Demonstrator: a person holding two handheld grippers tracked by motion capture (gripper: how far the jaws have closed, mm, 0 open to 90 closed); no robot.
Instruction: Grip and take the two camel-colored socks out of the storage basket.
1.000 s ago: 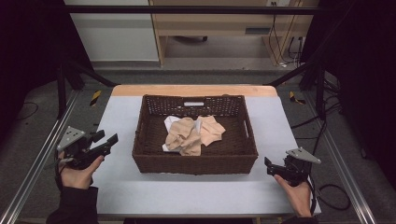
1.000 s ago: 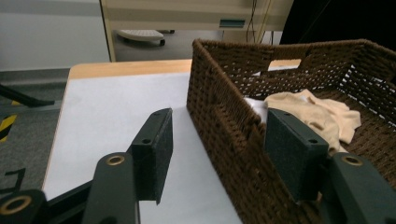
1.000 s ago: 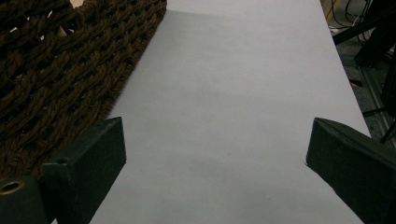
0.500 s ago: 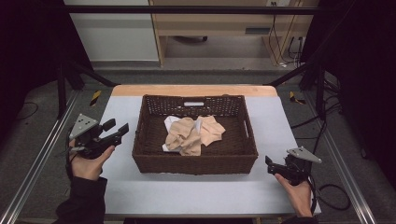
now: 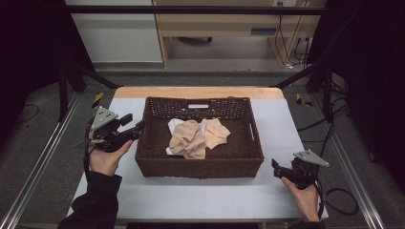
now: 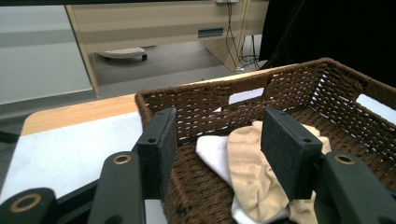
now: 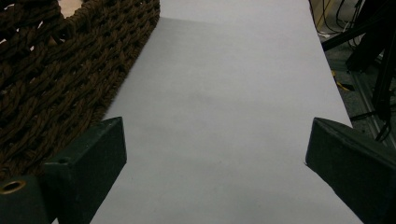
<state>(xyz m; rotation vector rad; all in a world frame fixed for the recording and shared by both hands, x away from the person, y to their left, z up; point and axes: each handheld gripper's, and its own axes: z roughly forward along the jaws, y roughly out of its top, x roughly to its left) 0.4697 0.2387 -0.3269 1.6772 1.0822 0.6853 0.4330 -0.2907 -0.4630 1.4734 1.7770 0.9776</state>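
A dark wicker basket (image 5: 199, 162) sits mid-bench (image 5: 200, 200), holding crumpled beige and white cloths (image 5: 196, 137). The left gripper (image 5: 133, 125) hovers at the basket's left rim, fingers apart. The right gripper (image 5: 277, 167) rests near the bench's front right corner.

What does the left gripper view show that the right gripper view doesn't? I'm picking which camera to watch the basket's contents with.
The left gripper view looks over the rim into the basket, showing the beige cloth lying over a white cloth, with the left gripper open toward them. The right gripper view shows the open right gripper over bare table, and the basket's outer wall. Both share the basket and the table.
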